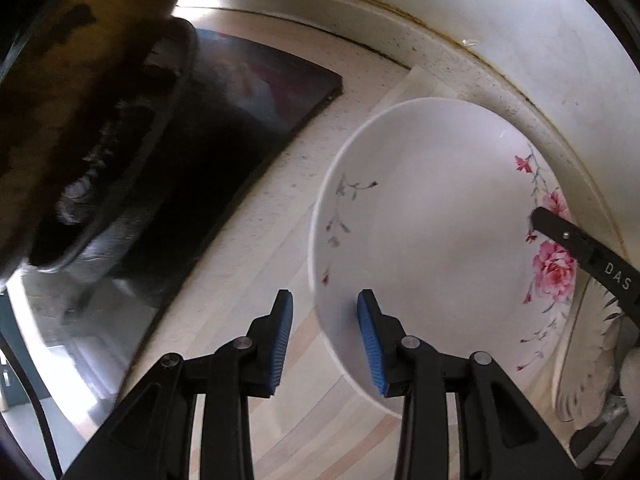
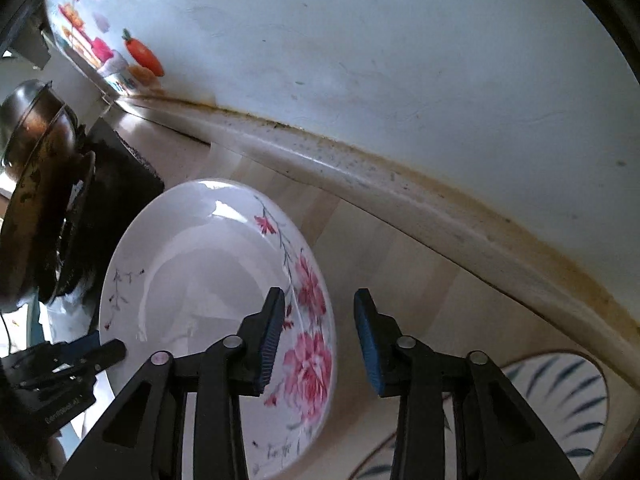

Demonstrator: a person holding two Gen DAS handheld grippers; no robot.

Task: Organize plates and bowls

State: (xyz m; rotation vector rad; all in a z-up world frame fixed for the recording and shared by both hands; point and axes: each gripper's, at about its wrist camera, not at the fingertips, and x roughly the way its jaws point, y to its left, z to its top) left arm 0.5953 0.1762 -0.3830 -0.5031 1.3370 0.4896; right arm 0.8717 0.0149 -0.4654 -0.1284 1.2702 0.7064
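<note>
A white plate with pink flowers (image 1: 432,220) lies on the pale wood counter (image 1: 248,248). My left gripper (image 1: 325,340) points down over the plate's left rim, blue pads apart, one on each side of the rim and neither pressing it. In the right wrist view my right gripper (image 2: 318,344) straddles the opposite, flowered rim of the same plate (image 2: 208,264), with a gap showing beside the pads. One of its fingers (image 1: 568,236) shows over the pink blossoms. A second plate with dark leaf marks (image 2: 560,400) lies to the right.
A dark, stained pan (image 1: 100,140) sits on a black cooktop (image 1: 248,120) close to the left of the floral plate. The white wall (image 2: 400,60) and its grimy ledge (image 2: 400,200) run just behind the plates. Fruit stickers (image 2: 142,54) mark the wall.
</note>
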